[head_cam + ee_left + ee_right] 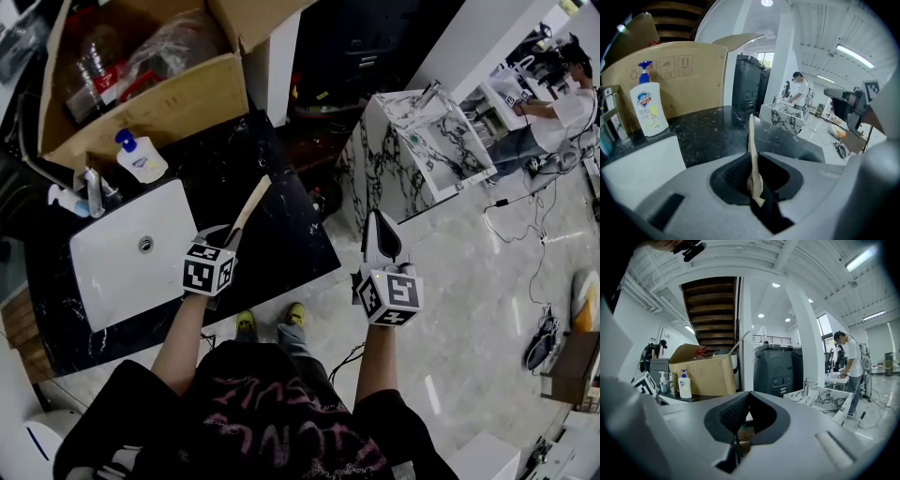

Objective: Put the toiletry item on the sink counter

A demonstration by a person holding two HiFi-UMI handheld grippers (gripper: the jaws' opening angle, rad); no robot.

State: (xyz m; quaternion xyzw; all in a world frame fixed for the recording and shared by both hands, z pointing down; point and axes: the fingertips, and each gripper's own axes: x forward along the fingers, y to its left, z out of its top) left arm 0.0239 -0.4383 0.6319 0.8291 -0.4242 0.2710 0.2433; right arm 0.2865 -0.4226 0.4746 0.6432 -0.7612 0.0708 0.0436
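Beige and thin, the toiletry item is clamped in the left gripper above the black surface at picture centre, not yet laid down; the right gripper is closed and empty.

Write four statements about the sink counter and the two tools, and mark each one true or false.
1. The left tool grips a thin beige toiletry item. True.
2. The soap bottle stands inside the cardboard box. False: it stands on the counter, beside the box.
3. The right tool holds nothing. True.
4. The sink basin is black. False: it is white, set into the black marbled counter.
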